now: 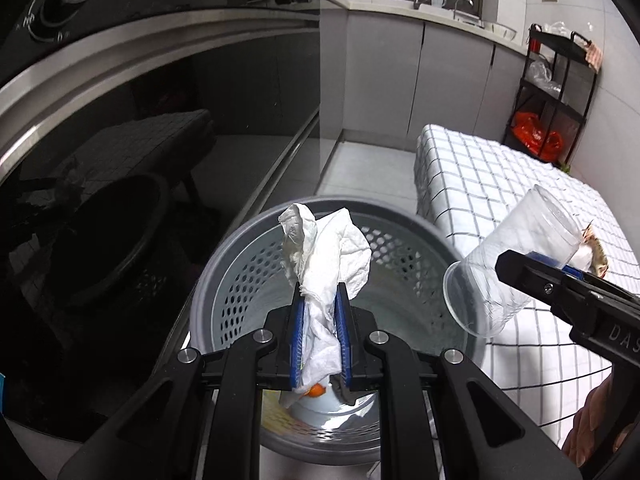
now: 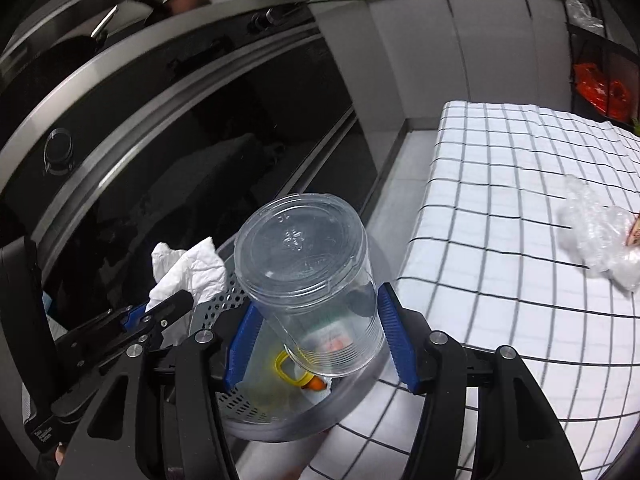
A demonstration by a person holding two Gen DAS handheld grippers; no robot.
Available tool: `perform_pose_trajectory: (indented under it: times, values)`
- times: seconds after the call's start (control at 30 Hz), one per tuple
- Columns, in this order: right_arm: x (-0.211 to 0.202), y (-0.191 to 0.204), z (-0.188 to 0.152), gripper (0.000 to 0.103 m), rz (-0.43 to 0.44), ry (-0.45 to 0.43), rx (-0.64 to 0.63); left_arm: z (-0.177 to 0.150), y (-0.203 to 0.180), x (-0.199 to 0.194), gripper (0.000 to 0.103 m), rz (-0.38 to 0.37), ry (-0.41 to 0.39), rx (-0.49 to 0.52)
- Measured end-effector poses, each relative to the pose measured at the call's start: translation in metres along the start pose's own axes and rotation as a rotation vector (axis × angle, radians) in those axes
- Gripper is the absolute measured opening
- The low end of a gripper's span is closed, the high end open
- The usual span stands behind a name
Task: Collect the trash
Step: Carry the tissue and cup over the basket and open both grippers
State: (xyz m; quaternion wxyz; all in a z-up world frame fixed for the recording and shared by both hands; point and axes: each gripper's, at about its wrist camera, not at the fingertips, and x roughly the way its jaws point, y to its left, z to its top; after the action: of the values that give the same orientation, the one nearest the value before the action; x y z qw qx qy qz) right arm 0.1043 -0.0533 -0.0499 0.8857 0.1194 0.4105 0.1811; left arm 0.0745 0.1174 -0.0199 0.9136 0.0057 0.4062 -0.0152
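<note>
Left tool (image 1: pixel 320 300) clenched on tissue (image 1: pixel 326 256) over grey bin (image 1: pixel 224 256), right tool (image 2: pixel 318 336) gripping clear cup (image 2: pixel 308 276) over bin rim by desk (image 2: pixel 500 200) edge, crumpled plastic (image 2: pixel 600 240) on desk's right edge

The crumpled tissue (image 1: pixel 320 280) hides most of the grey basket's (image 1: pixel 248 236) floor, and 1 orange scrap (image 1: pixel 316 390) barely peeks out beneath it. Through the clear cup (image 2: pixel 316 280) the basket's contents smear into shapes I cannot name. A hand (image 1: pixel 592 424) is cut off at the frame's edge.
</note>
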Motion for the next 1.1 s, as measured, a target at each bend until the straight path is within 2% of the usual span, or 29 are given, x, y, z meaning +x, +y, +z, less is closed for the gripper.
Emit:
perform_pose_trajectory:
  times: [0.6, 0.67, 0.7, 0.73, 0.77, 0.8, 1.1]
  values:
    - [0.034, 0.009, -0.003, 0.057, -0.014, 0.070, -0.045, -0.004, 0.009, 0.015, 0.018, 0.009, 0.051, -0.016]
    - [0.035, 0.009, -0.002, 0.060, -0.012, 0.071, -0.044, -0.004, 0.008, 0.015, 0.027, 0.015, 0.052, -0.015]
    - [0.035, 0.008, -0.002, 0.065, -0.006, 0.067, -0.039, -0.005, 0.009, 0.015, 0.039, 0.019, 0.051, -0.017]
    - [0.033, 0.008, -0.004, 0.075, 0.000, 0.060, -0.034, -0.005, 0.010, 0.013, 0.052, 0.023, 0.045, -0.022]
    - [0.032, 0.007, -0.004, 0.077, 0.001, 0.055, -0.031, -0.004, 0.011, 0.012, 0.057, 0.026, 0.036, -0.025]
    - [0.032, 0.007, -0.004, 0.077, 0.000, 0.054, -0.029, -0.004, 0.012, 0.011, 0.060, 0.029, 0.025, -0.028]
    - [0.031, 0.004, -0.005, 0.077, -0.008, 0.051, -0.024, -0.004, 0.015, 0.013, 0.062, 0.035, 0.031, -0.027]
